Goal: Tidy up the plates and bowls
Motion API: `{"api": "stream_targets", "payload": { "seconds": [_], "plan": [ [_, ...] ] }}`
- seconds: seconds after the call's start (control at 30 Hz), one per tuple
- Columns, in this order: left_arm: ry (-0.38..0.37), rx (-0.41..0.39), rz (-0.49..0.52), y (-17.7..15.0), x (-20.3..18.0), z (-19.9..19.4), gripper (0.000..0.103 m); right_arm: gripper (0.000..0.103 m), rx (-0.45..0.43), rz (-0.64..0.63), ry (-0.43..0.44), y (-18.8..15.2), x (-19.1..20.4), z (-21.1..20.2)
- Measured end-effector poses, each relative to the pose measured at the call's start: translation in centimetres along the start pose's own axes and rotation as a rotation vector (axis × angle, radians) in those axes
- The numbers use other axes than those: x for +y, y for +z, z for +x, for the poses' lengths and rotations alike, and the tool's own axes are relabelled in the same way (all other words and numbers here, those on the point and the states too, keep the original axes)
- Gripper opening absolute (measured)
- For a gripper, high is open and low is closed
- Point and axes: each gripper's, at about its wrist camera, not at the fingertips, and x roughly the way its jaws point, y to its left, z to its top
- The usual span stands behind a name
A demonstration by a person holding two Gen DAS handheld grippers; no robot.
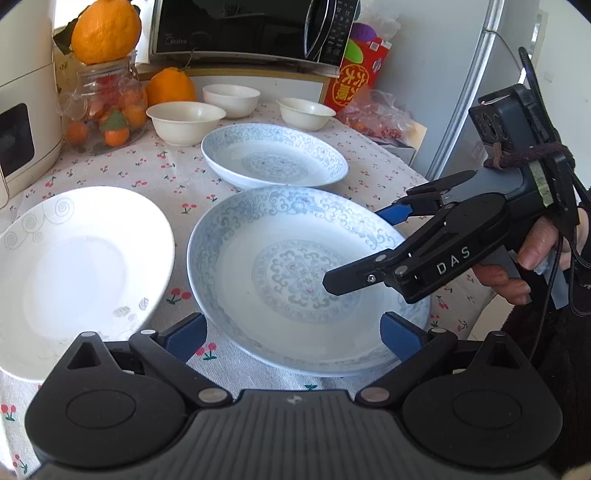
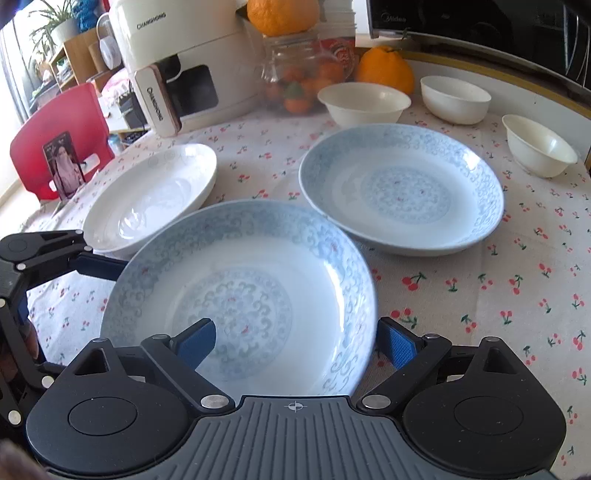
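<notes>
Two blue-patterned plates, a white plate and three cream bowls are laid out on a cherry-print tablecloth [image 1: 177,173].

In the left wrist view, the left gripper [image 1: 293,334] is seen spread wide, nothing held; the near blue plate [image 1: 258,266] lies just ahead, between its blue pads [image 1: 188,334]. The white plate [image 1: 74,269] is found to its left, the far blue plate [image 1: 273,155] beyond, and the bowls [image 1: 184,122] further still. Only this view shows the right gripper [image 1: 356,254] from outside: it is held in a hand [image 1: 524,266] at the right, and its fingers are parted, one above the near plate's middle, the other at its far-right rim. Whether either finger touches the plate cannot be told.

In the right wrist view, the right gripper [image 2: 295,345] is likewise seen released, with its left pad [image 2: 197,341] over the near blue plate [image 2: 236,280] and its right pad just outside the rim. The left gripper [image 2: 98,267] is seen at the left edge, its blue finger touching or just beside that plate's rim. Shown only here are a red chair [image 2: 59,140] and a potted plant [image 2: 55,22] beyond the table's left edge.
</notes>
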Motion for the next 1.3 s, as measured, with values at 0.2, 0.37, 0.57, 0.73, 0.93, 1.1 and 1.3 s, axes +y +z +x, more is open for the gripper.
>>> {"api": "stream_targets", "payload": {
  "seconds": [0.2, 0.37, 0.57, 0.73, 0.93, 1.1, 1.3],
  "plan": [
    [0.010, 0.017, 0.002, -0.1, 0.0, 0.5, 0.098, 0.096, -0.006, -0.038, -0.008, -0.4, 0.6, 0.0],
    [0.011, 0.017, 0.031, -0.1, -0.4, 0.8, 0.094, 0.096, -0.005, -0.061, -0.003, -0.6, 1.1, 0.0],
    [0.031, 0.011, 0.003, 0.0, -0.2, 0.6, 0.083, 0.096, -0.008, -0.057, -0.014, -0.6, 1.3, -0.2],
    [0.034, 0.011, -0.043, 0.2, 0.3, 0.3, 0.075, 0.092, -0.013, -0.046, -0.036, -0.5, 1.4, -0.4],
    [0.039, 0.015, -0.073, 0.2, 0.5, 0.1, 0.072, 0.088, -0.028, -0.028, -0.044, -0.2, 1.4, -0.9],
    [0.042, 0.010, -0.110, 0.3, 0.7, -0.2, 0.070, 0.086, -0.037, -0.021, -0.046, 0.0, 1.5, -1.3],
    [0.053, -0.014, -0.141, 0.7, 0.9, -1.0, 0.070, 0.085, -0.032, -0.012, -0.038, 0.3, 1.7, -1.8]
  ]
}}
